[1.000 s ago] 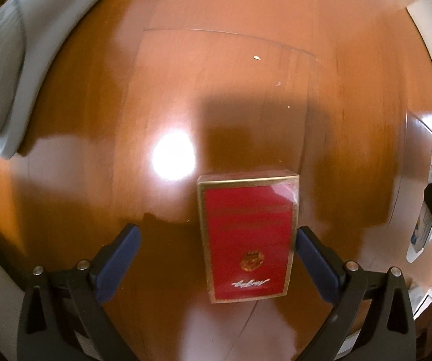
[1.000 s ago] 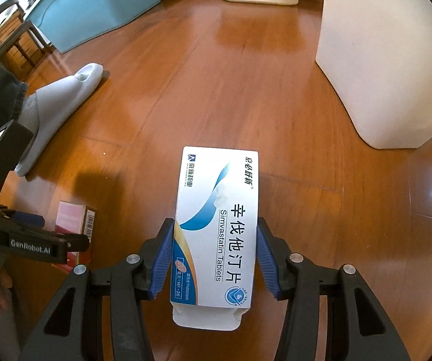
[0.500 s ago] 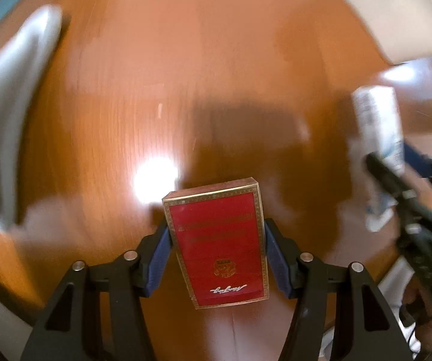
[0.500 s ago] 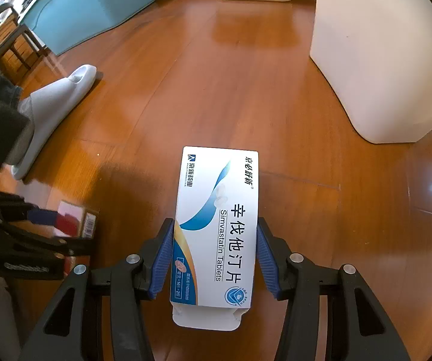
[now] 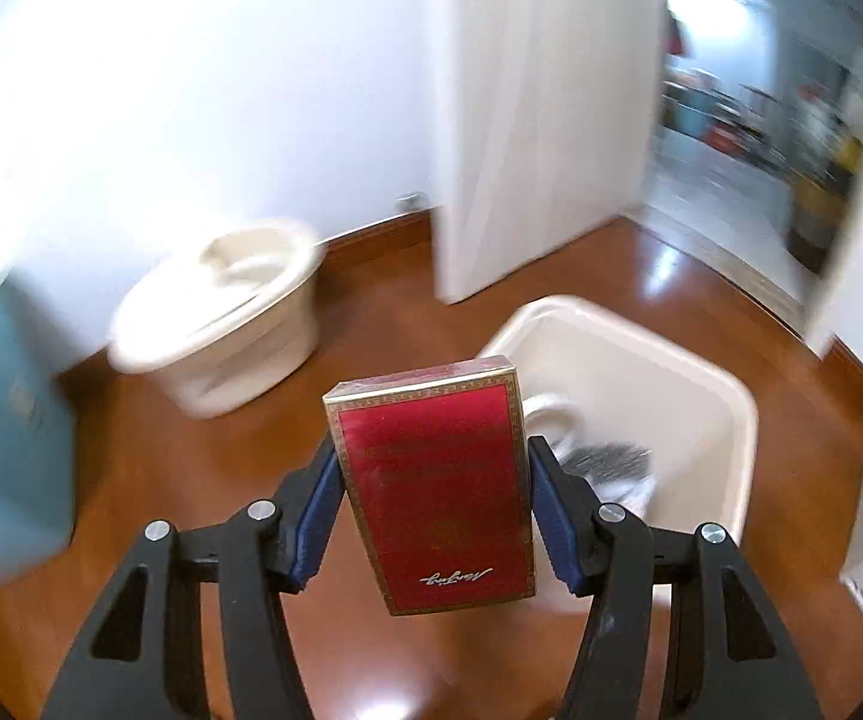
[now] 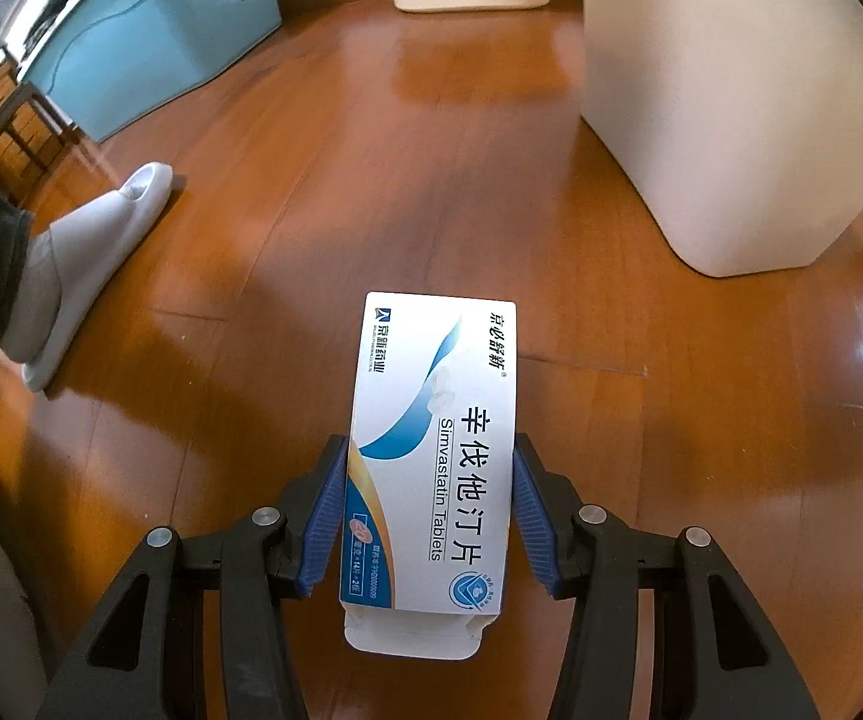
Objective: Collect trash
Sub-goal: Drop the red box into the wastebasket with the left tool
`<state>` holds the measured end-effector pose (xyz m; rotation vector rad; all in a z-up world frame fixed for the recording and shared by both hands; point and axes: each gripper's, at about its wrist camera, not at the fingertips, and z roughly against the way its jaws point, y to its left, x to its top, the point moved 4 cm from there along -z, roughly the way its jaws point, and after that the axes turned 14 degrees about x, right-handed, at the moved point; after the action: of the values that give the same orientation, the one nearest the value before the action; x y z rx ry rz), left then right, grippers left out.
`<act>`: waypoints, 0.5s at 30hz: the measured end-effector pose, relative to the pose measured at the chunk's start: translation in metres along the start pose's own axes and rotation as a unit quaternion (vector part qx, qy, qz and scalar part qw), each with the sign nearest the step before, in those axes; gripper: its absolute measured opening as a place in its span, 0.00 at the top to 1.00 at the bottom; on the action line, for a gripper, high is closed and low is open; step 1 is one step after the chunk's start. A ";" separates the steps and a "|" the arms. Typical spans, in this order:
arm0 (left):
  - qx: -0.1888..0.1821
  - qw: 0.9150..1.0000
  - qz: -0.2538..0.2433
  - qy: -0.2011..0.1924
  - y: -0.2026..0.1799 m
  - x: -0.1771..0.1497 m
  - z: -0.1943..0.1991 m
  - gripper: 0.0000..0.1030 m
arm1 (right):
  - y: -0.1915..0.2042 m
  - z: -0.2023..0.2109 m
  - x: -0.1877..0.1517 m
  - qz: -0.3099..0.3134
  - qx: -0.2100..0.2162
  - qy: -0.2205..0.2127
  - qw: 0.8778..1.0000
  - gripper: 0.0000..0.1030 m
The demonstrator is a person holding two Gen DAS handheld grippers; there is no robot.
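Your left gripper (image 5: 434,519) clamps the red packet (image 5: 434,486), the bin (image 5: 695,396) open just beyond for dropping. Your right gripper (image 6: 428,519) pinches the pill box (image 6: 434,450) above the floor (image 6: 371,192), waiting.

Open wooden floor (image 6: 431,192) lies ahead of the right hand-held gripper (image 6: 428,516). A white bin (image 6: 731,102) blocks its right; a slippered foot (image 6: 89,264) stands left.

The white and blue medicine box (image 6: 434,450) carries large Chinese characters down its face, with "Simvastatin Tablets" printed beside them in Latin letters and a small orange "20" near its lower end. The red cigarette pack (image 5: 437,486) bears a gold script word, upside down, that seems to read "Nanjing"; its smaller gold print is too blurred to read.
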<state>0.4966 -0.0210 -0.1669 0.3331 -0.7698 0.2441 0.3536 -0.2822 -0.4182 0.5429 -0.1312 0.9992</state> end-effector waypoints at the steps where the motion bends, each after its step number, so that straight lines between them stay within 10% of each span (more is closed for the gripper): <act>1: -0.008 1.000 -0.012 -0.002 -0.010 0.008 -0.002 0.44 | -0.001 0.001 -0.001 -0.003 0.000 -0.002 1.000 0.48; 6: -0.024 0.997 -0.076 0.013 -0.084 0.003 -0.055 0.42 | -0.005 0.005 0.000 -0.009 -0.001 -0.007 1.000 0.48; 10: 0.000 0.995 -0.049 0.091 -0.080 -0.010 -0.104 0.19 | -0.004 0.008 0.001 -0.006 -0.002 -0.012 1.000 0.48; 15: -0.016 0.995 -0.023 0.094 -0.055 -0.009 -0.096 0.18 | -0.002 0.018 0.004 -0.005 -0.003 -0.026 1.000 0.48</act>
<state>0.5703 -0.0363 -0.2485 0.2929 -0.5798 0.2161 0.3604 -0.2888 -0.4019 0.5634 -0.1778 0.9742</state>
